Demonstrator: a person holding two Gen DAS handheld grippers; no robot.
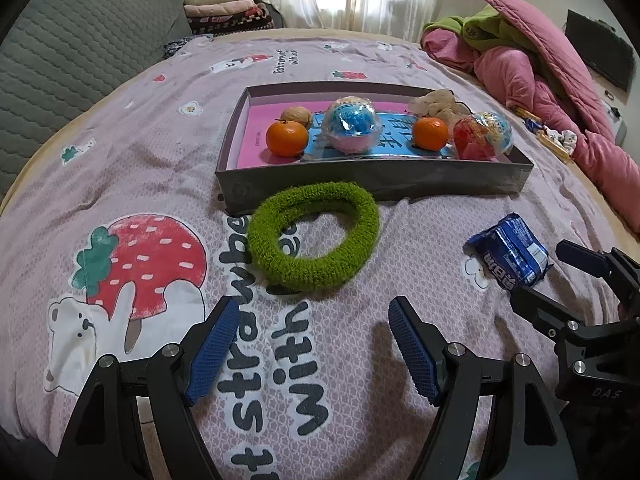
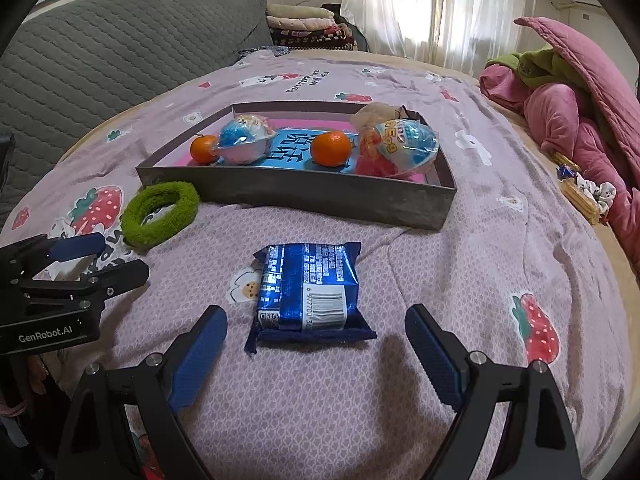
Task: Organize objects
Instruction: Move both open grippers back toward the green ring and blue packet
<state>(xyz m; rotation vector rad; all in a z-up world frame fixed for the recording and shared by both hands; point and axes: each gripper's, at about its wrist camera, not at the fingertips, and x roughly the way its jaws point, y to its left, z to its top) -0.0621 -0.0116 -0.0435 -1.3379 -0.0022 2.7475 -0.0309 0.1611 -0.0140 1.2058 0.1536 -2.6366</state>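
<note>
Both grippers hover over the bed (image 1: 132,168), pointing down at a slant. Left gripper (image 1: 312,320) spread wide, nothing between its pads, green ring (image 1: 314,236) just ahead, touching the tray (image 1: 372,178). Right gripper (image 2: 316,332) also wide, blue packet (image 2: 310,292) lying flat between its fingertips, untouched. In the tray: 2 oranges (image 1: 286,138), 2 wrapped toy eggs (image 1: 352,128).

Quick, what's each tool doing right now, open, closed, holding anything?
Left tool: open, empty, short of the green ring.
Right tool: open, empty, blue snack pack just ahead.
</note>
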